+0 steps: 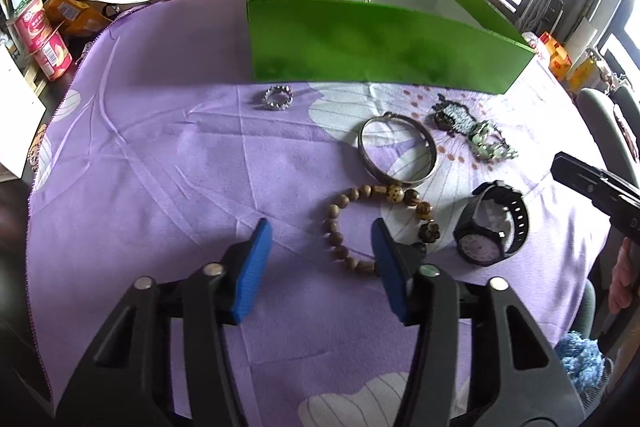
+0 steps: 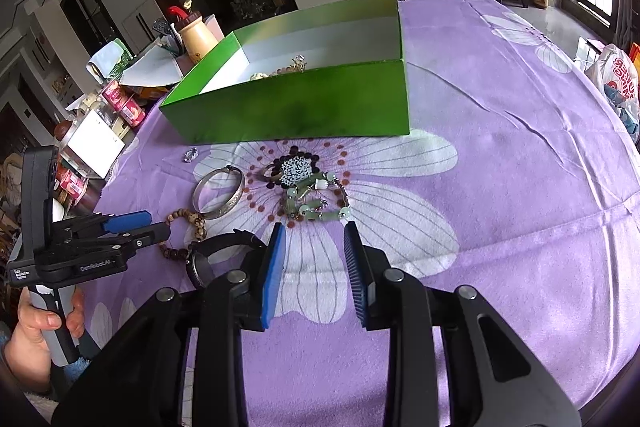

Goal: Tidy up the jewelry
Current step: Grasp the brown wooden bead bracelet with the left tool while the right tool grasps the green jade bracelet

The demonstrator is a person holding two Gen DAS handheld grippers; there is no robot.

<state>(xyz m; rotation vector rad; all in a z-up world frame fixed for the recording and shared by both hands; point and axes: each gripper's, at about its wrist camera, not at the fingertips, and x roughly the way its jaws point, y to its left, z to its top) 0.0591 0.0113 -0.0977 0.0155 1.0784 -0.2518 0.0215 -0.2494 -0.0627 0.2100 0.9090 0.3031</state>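
Five loose pieces lie on the purple flower-print cloth [image 1: 160,163] in the left wrist view: a small silver crown-edged ring [image 1: 277,98], a silver metal bangle [image 1: 398,154], a brown wooden bead bracelet [image 1: 376,223], a black strap wristwatch [image 1: 491,223] and a tangle of dark and pale green beaded jewellery [image 1: 472,131]. All rest in front of the open green cardboard box [image 1: 380,47]. The step in hand is the approach to the bead bracelet. The left gripper [image 1: 322,239] hangs tilted steeply down over it, jaws partly open and empty, the right blue pad at the bracelet's inner edge. The next move calls for lowering until the pads straddle one bead strand, then closing.

In the right wrist view, the right gripper [image 2: 314,247] points down at the cloth just short of the green beaded tangle [image 2: 316,203], jaws narrowly parted with nothing between them. A hand [image 2: 44,319] grips the left tool's handle at the lower left. Some pieces already lie inside the box [image 2: 304,107], apparently beads and a small metal item; the near wall hides most of them. The right gripper's likely target is the tangle, which needs a wider opening.
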